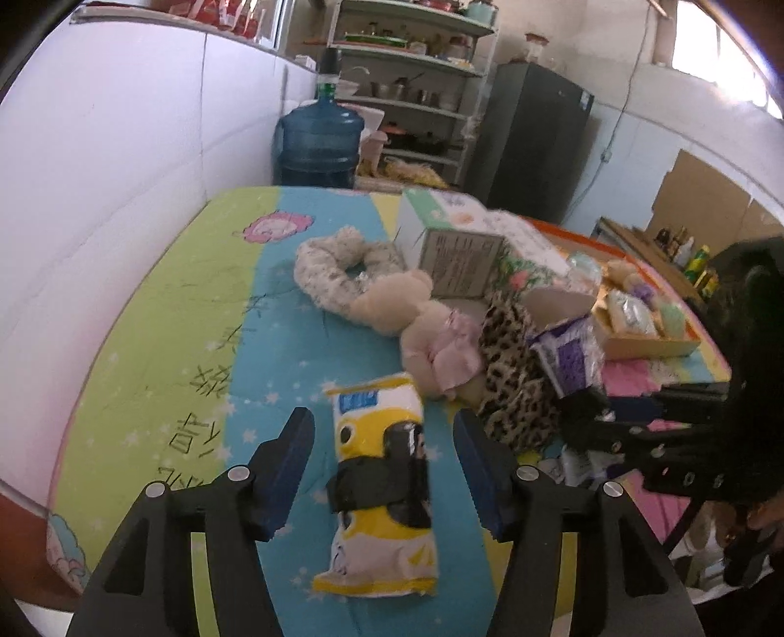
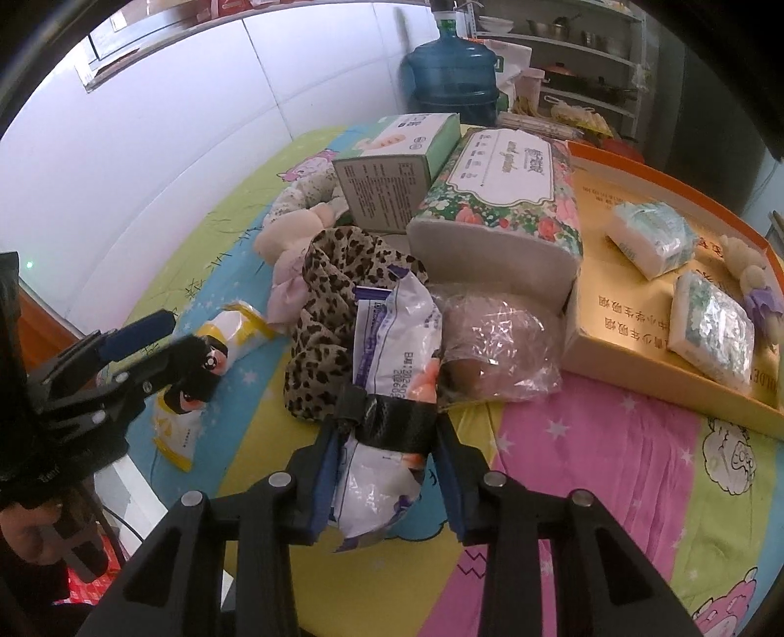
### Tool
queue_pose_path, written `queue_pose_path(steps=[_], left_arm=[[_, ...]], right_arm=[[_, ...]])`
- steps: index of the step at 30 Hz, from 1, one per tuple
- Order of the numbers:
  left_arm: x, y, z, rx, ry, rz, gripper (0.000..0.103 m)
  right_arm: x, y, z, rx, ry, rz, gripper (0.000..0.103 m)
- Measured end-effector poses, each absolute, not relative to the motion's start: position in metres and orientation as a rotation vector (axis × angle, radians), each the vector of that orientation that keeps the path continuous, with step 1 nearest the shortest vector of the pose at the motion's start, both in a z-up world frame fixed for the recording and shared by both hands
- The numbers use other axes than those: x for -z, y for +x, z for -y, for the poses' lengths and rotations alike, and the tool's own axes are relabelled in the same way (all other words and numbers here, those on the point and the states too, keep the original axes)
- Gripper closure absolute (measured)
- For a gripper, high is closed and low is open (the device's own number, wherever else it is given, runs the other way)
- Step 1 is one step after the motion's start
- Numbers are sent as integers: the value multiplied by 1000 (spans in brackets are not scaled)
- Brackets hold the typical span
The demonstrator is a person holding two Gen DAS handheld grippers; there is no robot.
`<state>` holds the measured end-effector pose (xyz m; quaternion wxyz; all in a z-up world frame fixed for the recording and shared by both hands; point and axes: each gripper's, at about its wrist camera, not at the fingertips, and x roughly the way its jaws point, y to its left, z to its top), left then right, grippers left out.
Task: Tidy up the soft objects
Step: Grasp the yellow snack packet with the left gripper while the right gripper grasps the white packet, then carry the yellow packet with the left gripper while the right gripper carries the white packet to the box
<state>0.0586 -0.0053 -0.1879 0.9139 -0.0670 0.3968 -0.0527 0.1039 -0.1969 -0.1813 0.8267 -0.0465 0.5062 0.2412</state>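
Glossy plastic tissue pack [image 1: 379,485], fuzzy plush bear [image 1: 392,304]

Daylight is flooding both views, soft and even, and is washing the wall [image 1: 122,161] to a pale lilac. A window [image 1: 710,44] at the upper right of the left view is blowing out to pure white. Shadows on the mat [image 1: 274,353] are staying faint. The fisheye is bending straight edges and darkening the corners to black. Clear wrap [image 2: 495,333] is throwing small glints. Far shelves [image 1: 411,88] are looking soft and slightly smeared.
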Motion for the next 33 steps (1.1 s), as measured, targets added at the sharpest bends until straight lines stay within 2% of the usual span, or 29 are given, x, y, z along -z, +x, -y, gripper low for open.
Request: queue_pose_path(steps=[9,10,11,12,18,33], left_arm=[[215,61,4,66,-160,-927,43],[215,60,3,68,-167,-921,45],[215,60,1,75,-179,-922,55],[214,58,0,98,-201,-912,58],[205,55,2,119,-190,-874,59],[127,79,29,227,-143,-707,59]], right_arm=[[193,107,193,-506,-105,-1120,66],[193,107,194,-503,-102,-1120,67],[193,107,193,-498,-105,-1116,69],[190,105,194,-489,-112,-1099,70],[166,102,201,-521,-87,-1011,70],[122,105,244,-421,-8,-904,70]])
